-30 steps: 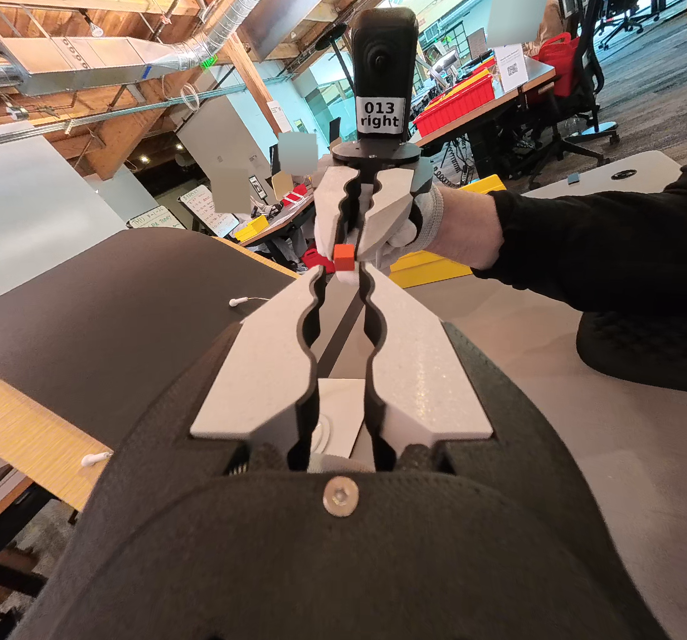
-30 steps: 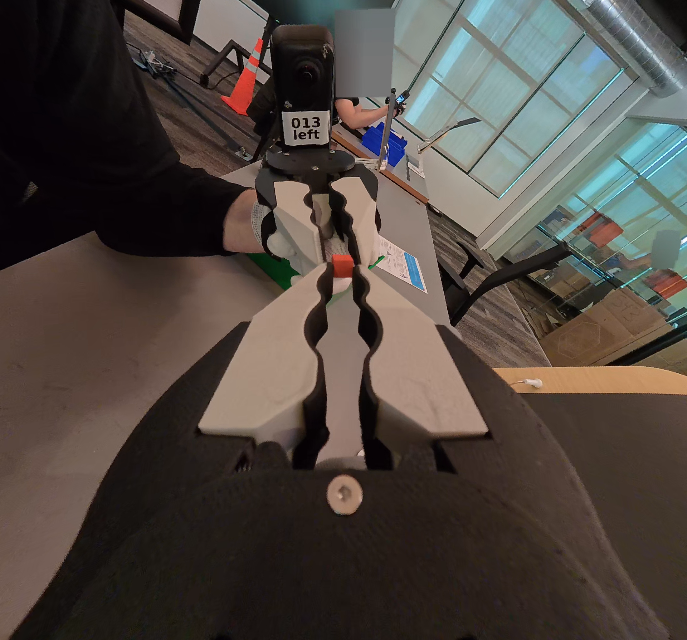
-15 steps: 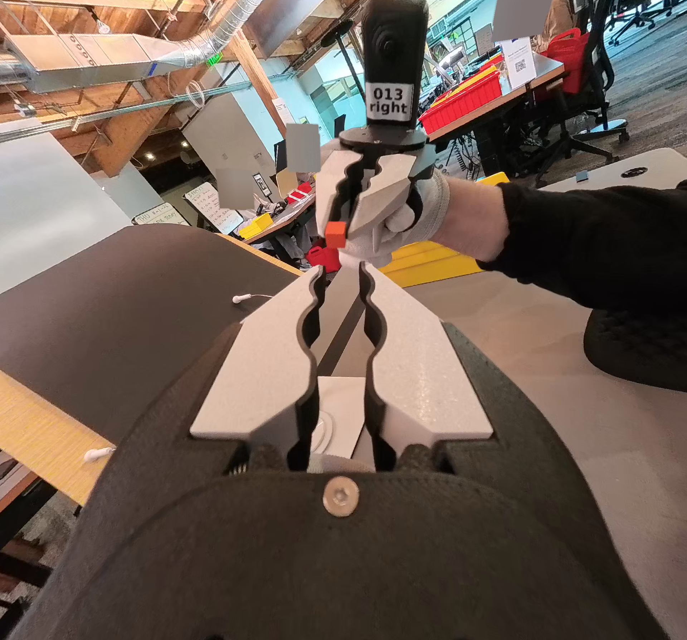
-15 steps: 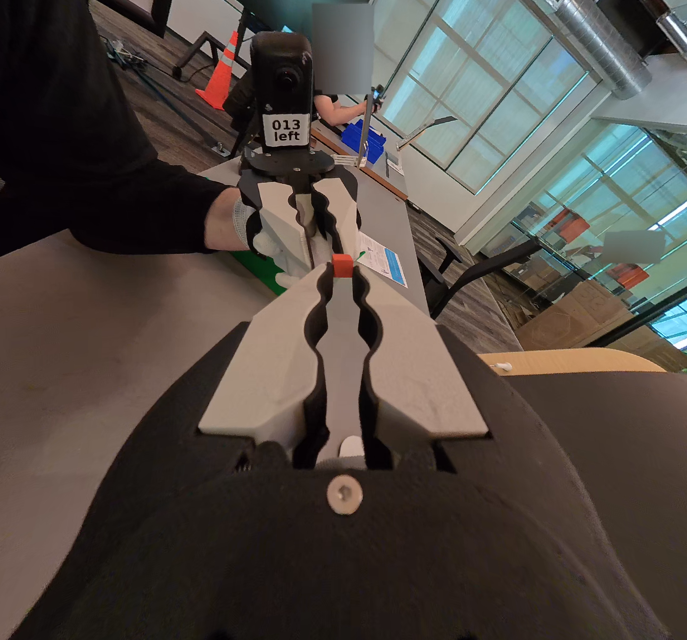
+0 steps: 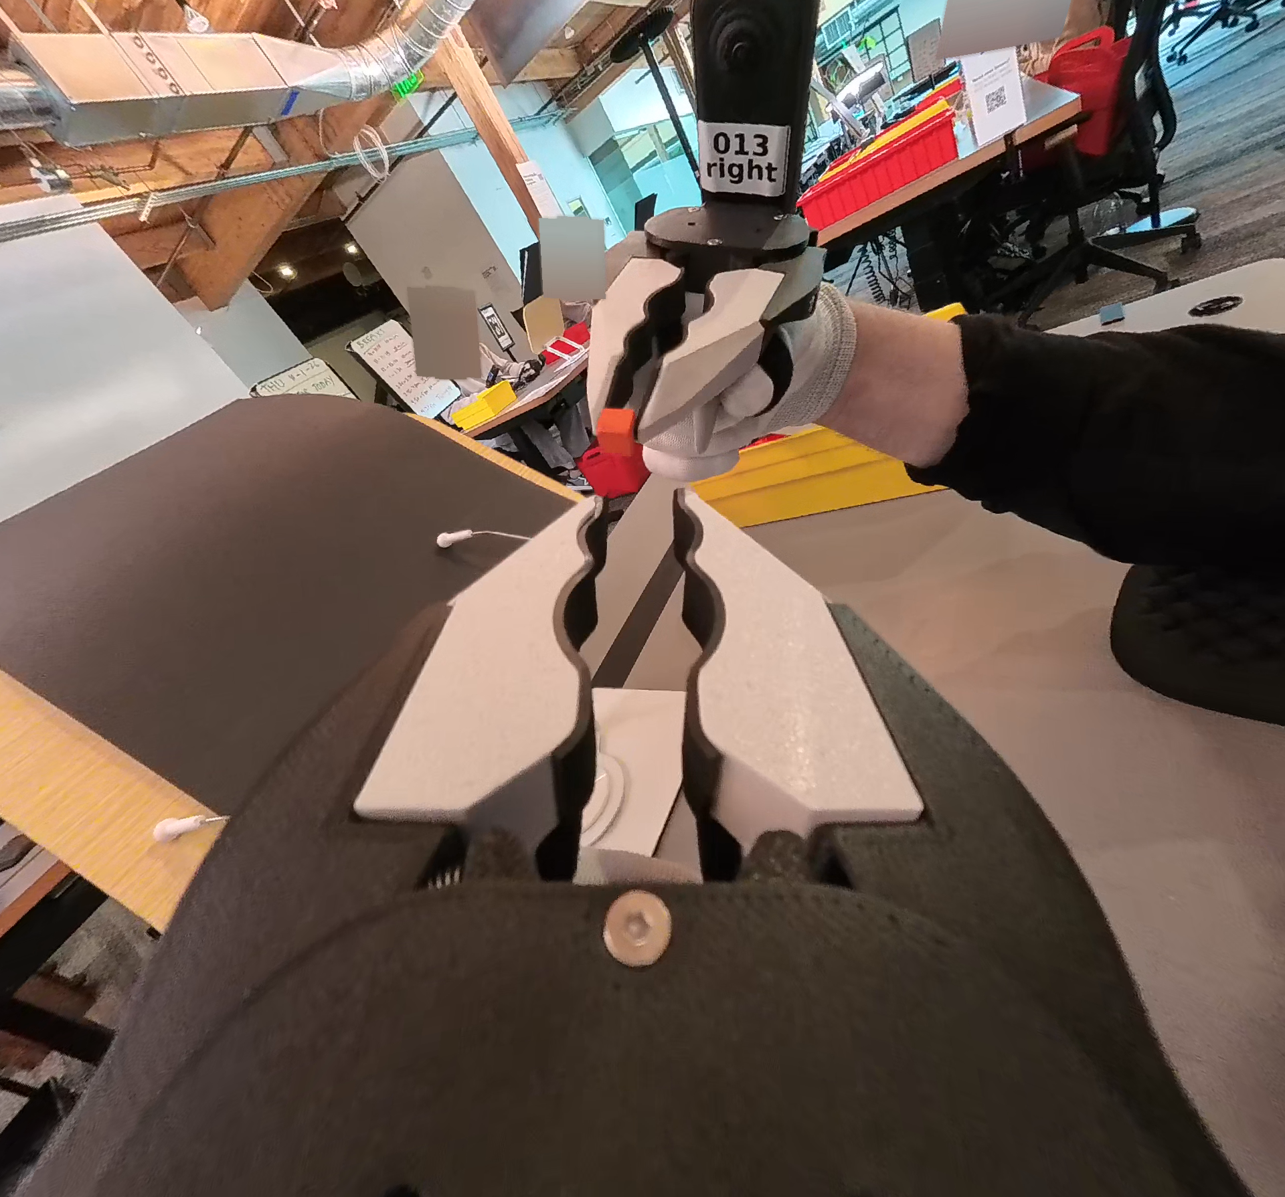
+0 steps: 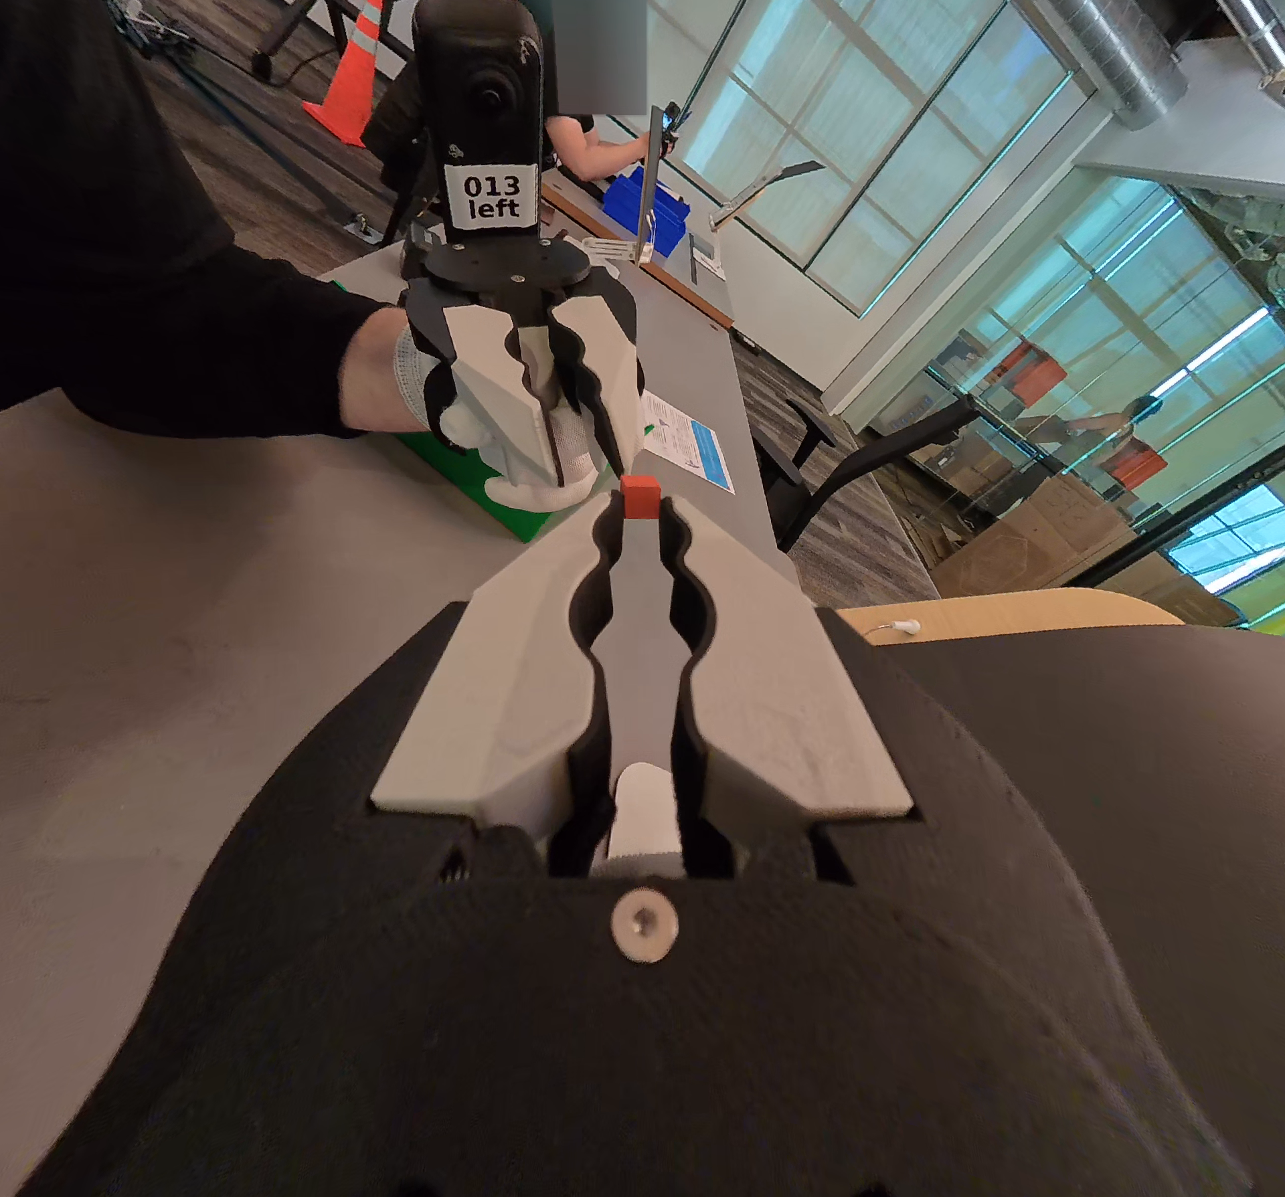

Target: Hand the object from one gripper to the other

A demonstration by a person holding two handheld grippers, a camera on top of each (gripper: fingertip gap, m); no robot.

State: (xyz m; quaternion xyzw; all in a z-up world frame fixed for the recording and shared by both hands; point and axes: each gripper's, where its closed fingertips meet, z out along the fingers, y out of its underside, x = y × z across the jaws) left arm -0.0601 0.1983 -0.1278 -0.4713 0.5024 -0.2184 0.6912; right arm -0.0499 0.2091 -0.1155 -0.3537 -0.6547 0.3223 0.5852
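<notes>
A small orange-red cube is pinched between the fingertips of my right gripper, which is shut on it. In the left wrist view the same cube sits at the tip of the right gripper, held in a white-gloved hand above and beyond my left gripper. My left gripper is open and empty, with a clear gap between it and the cube. It also shows in the right wrist view, just left of the cube and behind it.
Both grippers are held over a grey table with a black mat on a wooden top. A yellow bin lies beyond, as do a green block and a printed sheet. A black mesh chair back is at right. My two grippers' fingertips are within a few centimetres of each other.
The two grippers have drawn apart. The cube was at the left gripper's fingertips a second ago; it has gone away with the right gripper. The left jaws stay open.
</notes>
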